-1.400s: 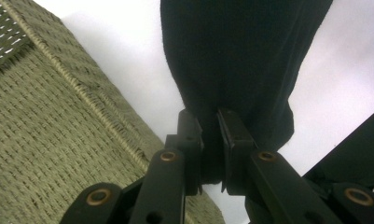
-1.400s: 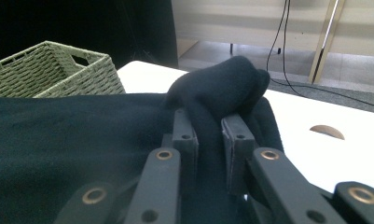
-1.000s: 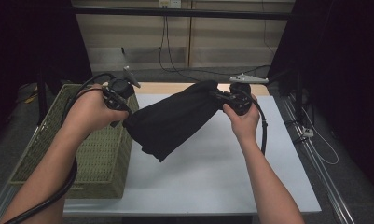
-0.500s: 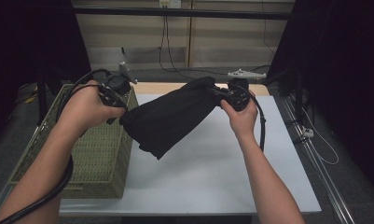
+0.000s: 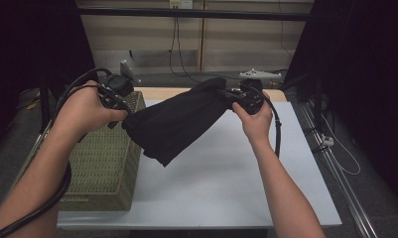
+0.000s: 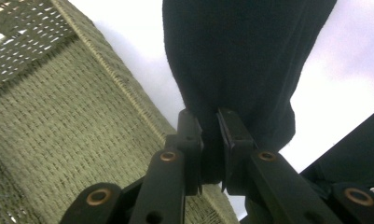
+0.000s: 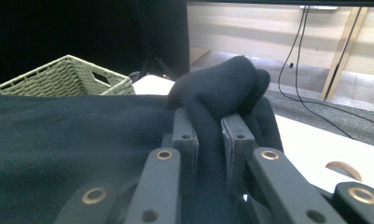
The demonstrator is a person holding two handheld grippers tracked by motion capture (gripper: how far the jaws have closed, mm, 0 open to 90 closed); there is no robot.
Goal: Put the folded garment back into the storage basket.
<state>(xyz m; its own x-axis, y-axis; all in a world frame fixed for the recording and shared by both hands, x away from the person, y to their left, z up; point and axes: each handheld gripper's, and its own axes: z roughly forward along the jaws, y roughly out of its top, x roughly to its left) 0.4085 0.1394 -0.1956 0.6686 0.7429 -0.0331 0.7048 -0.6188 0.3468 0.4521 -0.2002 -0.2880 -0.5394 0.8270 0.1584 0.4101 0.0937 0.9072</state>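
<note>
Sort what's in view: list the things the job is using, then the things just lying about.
In use: black cloth, pinched by the left claw and right claw; woven basket beside it.
Lying about: white table; hanging cables on the back wall.

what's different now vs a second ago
Little has changed. The black cloth has drifted slightly left, its lower end now closer to the basket. The left gripper and right gripper stay clamped on opposite ends of the cloth, held up above the table. The basket has not moved.
</note>
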